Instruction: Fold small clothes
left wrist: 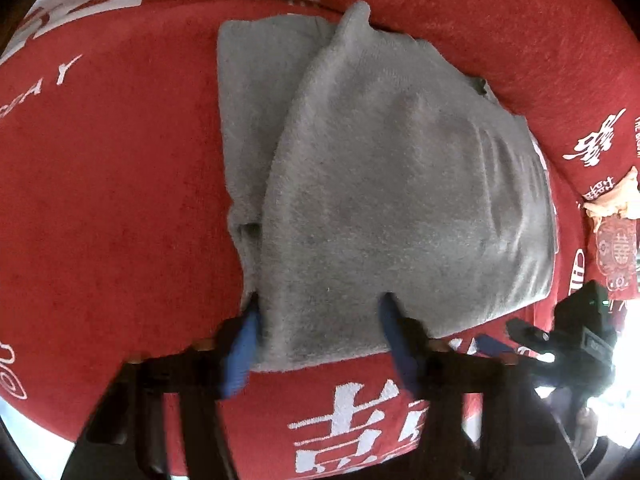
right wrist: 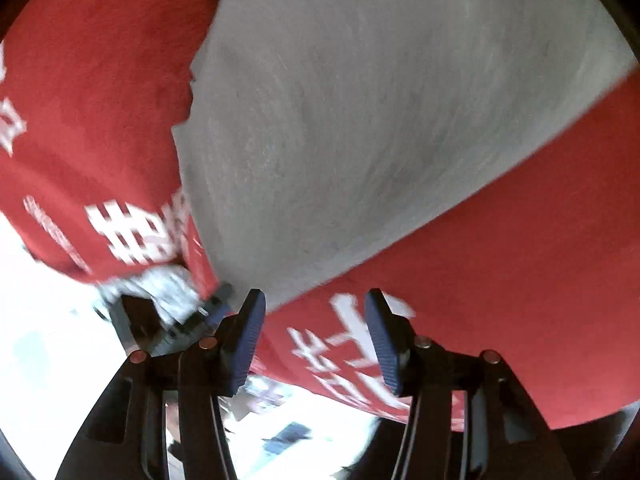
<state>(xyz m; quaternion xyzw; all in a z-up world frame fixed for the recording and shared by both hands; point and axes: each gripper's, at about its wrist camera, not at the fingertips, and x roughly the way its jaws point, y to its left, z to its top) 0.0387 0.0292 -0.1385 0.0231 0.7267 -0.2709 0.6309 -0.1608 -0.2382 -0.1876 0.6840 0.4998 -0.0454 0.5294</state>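
Observation:
A grey fuzzy garment point(left wrist: 380, 184) lies folded on a red cloth point(left wrist: 112, 200) with white characters. One layer is laid over another, which shows at the far left. My left gripper point(left wrist: 320, 300) is open, its blue fingers straddling the garment's near edge. My right gripper point(right wrist: 316, 300) is open and empty, held just off the garment's near corner point(right wrist: 360, 140) over the red cloth. It also shows in the left wrist view point(left wrist: 520, 336) at the lower right, beside the garment.
The red cloth's near edge point(right wrist: 400, 404) runs just under my right gripper, with bright floor below. A red patterned packet and crumpled paper point(left wrist: 612, 236) lie at the far right of the cloth.

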